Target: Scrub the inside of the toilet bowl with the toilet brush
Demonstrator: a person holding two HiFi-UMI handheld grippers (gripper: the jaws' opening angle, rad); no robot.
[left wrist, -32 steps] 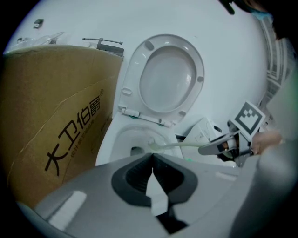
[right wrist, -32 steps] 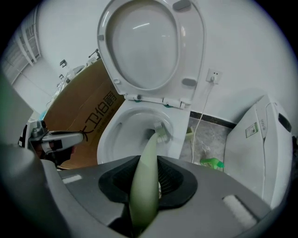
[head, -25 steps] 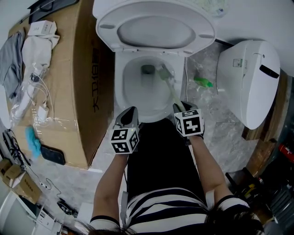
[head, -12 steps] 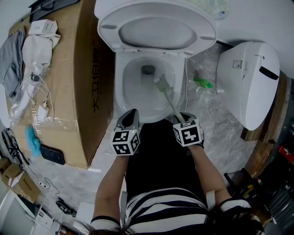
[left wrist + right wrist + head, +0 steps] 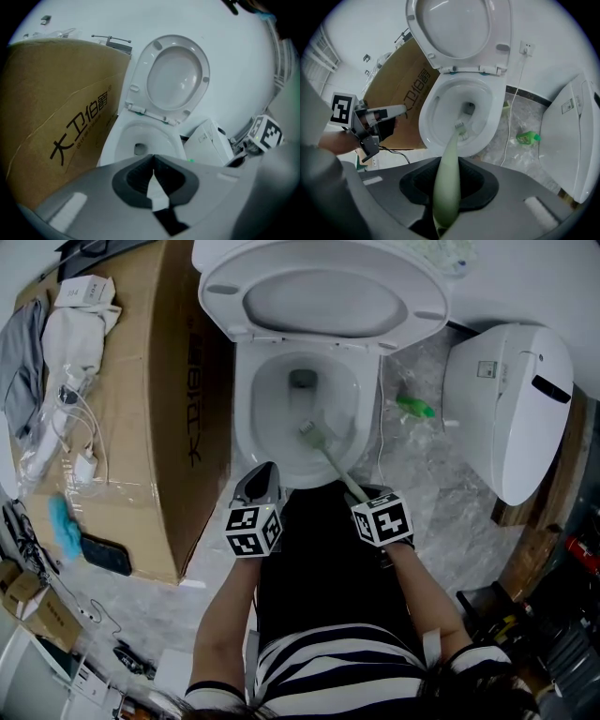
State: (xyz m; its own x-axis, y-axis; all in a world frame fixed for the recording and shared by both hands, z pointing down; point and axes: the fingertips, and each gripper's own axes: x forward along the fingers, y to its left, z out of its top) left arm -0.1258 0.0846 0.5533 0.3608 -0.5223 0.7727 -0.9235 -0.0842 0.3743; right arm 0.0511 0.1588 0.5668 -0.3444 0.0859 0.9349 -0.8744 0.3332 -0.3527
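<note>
The right gripper (image 5: pixel 447 183) clamps the brush (image 5: pixel 328 457) handle, slanting its head onto the bowl's (image 5: pixel 246 409) near wall for scrubbing, while the left gripper (image 5: pixel 153 180) hangs pinched together, empty, by the near rim

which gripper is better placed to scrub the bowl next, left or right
Right. The right gripper is shut on the toilet brush handle, and the brush head sits inside the toilet bowl. The left gripper is shut and empty, near the bowl's front rim.
</note>
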